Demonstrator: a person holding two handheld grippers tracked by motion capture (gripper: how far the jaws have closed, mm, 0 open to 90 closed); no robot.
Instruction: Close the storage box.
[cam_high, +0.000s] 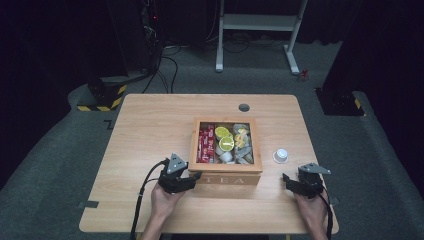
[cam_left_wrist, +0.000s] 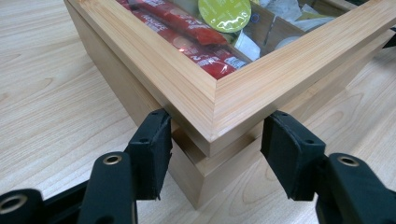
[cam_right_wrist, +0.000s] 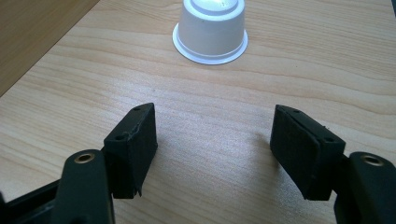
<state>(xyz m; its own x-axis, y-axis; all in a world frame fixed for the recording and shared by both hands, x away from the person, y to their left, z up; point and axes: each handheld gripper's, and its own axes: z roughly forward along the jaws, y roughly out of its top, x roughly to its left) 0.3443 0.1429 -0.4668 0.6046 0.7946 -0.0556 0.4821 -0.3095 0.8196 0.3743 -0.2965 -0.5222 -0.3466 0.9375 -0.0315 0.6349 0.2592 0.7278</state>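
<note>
while the left gripper (cam_left_wrist: 212, 140) straddles the near-left corner of the tea box (cam_high: 226, 172), the right gripper (cam_right_wrist: 215, 144) waits with its jaws spread wide over bare table.

left jaws stand apart on either side of the box corner, pads just off the wood and gripping nothing; the glass-windowed lid (cam_left_wrist: 187, 79) looks shut, perhaps a hair proud at that corner. the box sits at table centre, with a white capsule (cam_high: 281, 155) at its 3 o'clock, at 12 o'clock from the right gripper. to my eye the risk is a corner pinch: squeezing there could slip off the angled edges, skid the box toward 12 o'clock, or twist the lid and rattle the sachets (cam_left_wrist: 187, 35) inside.
</note>
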